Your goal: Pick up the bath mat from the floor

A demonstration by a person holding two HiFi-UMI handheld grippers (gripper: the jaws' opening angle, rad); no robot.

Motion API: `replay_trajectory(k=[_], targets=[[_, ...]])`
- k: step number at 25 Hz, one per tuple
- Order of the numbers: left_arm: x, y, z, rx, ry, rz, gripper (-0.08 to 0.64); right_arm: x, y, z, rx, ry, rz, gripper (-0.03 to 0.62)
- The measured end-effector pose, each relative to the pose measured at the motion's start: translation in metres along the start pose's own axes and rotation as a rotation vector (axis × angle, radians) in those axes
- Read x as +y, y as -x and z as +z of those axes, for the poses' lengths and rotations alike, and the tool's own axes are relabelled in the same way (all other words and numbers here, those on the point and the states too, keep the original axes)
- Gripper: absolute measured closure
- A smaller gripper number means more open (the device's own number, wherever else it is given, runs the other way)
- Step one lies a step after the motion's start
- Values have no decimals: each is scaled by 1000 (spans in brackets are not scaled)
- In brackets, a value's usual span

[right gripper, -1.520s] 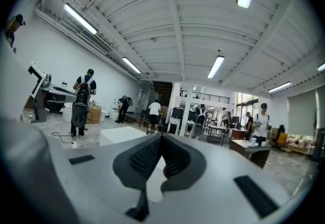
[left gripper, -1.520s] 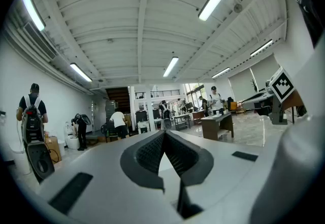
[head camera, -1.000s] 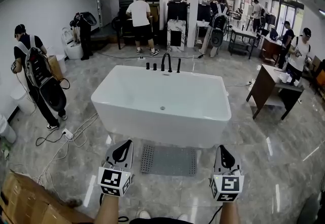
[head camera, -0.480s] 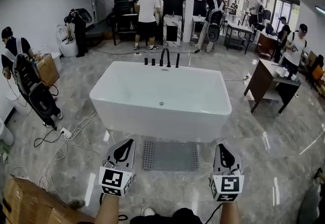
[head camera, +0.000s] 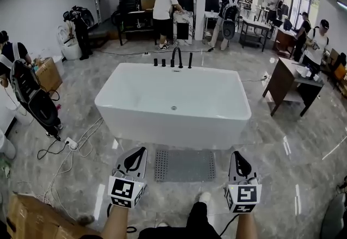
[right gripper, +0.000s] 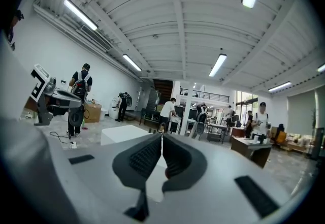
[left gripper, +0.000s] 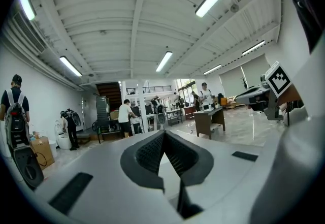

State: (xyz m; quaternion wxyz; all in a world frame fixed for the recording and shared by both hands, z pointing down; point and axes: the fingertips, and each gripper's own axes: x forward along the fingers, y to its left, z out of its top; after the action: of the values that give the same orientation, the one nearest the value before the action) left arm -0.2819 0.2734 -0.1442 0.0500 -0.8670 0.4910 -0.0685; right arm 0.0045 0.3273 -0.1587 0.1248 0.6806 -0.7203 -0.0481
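Bath mat [head camera: 184, 165] lies seemingly flat at 12 o'clock; left gripper [head camera: 137, 152] and right gripper [head camera: 237, 155], fingers closed and empty, should open first.

white bathtub [head camera: 173, 99] on grey marble floor [head camera: 70, 170], wooden desk [head camera: 287, 89] right.

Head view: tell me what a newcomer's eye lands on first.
The big white bathtub fills the middle of the marble floor, black taps at its far rim. Right before it lies the grey bath mat, flat on the floor. The left gripper and right gripper hover at the mat's two sides, both shut and empty.
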Motion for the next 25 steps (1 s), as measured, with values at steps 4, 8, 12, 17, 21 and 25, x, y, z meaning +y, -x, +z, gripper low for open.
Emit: replay_trajectory(k=[4, 8, 12, 17, 21, 25], targets=[[8, -33, 0, 10, -11, 20, 552, -14, -37, -5, -3, -13, 16, 569], [10, -88, 4, 24, -19, 57, 551, -50, -89, -10, -11, -25, 36, 569], [3, -146, 3, 42, -26, 89, 551, -93, -140, -23, -9, -31, 59, 569], [-7, -200, 3, 89, -21, 140, 552, -142, -193, -37, 15, -54, 103, 569], [-13, -232, 0, 121, -28, 168, 551, -167, -228, -47, 28, -68, 135, 569], [-11, -247, -7, 143, -7, 188, 551, -174, -249, -55, 52, -64, 160, 569]])
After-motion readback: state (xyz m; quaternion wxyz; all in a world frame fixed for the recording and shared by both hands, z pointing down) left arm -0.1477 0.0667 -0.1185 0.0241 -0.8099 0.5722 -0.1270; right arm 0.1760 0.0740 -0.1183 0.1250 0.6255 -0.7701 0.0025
